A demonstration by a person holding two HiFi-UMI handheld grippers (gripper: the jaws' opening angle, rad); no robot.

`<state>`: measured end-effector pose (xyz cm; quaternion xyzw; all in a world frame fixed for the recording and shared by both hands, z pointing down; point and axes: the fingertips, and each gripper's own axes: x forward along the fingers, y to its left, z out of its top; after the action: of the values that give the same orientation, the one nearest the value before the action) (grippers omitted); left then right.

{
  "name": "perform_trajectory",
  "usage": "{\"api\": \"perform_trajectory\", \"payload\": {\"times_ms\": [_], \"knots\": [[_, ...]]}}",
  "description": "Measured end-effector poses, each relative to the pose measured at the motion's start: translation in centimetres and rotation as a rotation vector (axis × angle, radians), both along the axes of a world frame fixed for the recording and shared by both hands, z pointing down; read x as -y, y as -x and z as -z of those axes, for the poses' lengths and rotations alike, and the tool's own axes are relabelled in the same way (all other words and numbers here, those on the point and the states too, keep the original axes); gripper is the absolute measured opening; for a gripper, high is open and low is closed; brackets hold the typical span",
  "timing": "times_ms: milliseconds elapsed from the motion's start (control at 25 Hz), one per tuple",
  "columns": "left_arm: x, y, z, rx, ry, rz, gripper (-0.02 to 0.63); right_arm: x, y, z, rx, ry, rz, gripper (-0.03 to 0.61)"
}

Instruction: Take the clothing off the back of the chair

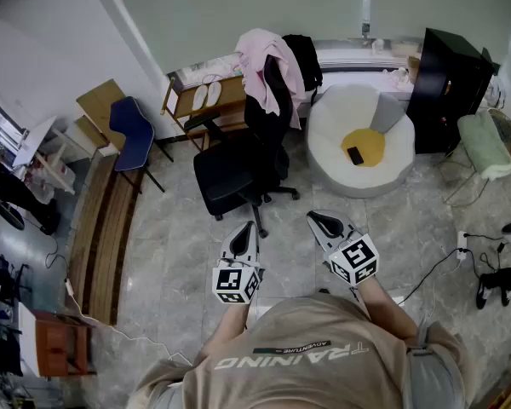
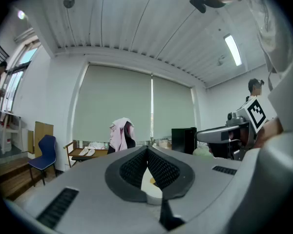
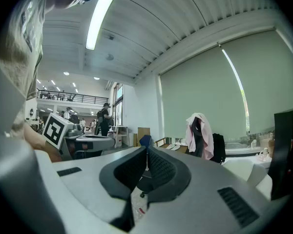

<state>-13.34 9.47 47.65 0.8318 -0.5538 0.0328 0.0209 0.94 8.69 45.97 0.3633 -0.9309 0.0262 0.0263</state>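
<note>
A pink garment (image 1: 266, 60) hangs over the back of a black office chair (image 1: 238, 164) in the head view, with a black garment (image 1: 305, 58) beside it on the right. The pink garment (image 2: 119, 133) shows far ahead in the left gripper view, and the same pink garment (image 3: 201, 135) hangs ahead in the right gripper view. My left gripper (image 1: 243, 235) and right gripper (image 1: 321, 221) are held level in front of me, well short of the chair. Both have their jaws together with nothing between them.
A white round beanbag seat (image 1: 360, 152) with a yellow cushion stands right of the chair. A black cabinet (image 1: 450, 83) is at the back right, a blue chair (image 1: 133, 135) and a wooden shelf (image 1: 196, 100) at the left. Cables (image 1: 447, 258) lie on the floor at right.
</note>
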Motion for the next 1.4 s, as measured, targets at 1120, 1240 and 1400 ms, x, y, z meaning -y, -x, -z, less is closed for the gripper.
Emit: {"api": "perform_trajectory", "payload": {"times_ms": [1120, 1240, 1400], "knots": [[1.0, 0.4, -0.1, 0.005, 0.005, -0.031, 0.014, 0.4, -1.1, 0.5, 0.011, -0.01, -0.044, 0.038], [1.5, 1.2, 0.3, -0.012, 0.01, -0.038, 0.014, 1.0, -0.5, 1.0, 0.006, -0.013, -0.053, 0.038], [2.0, 1.8, 0.6, -0.01, 0.006, -0.042, 0.014, 1.8, 0.0, 1.5, 0.029, 0.0, -0.063, 0.038]]}}
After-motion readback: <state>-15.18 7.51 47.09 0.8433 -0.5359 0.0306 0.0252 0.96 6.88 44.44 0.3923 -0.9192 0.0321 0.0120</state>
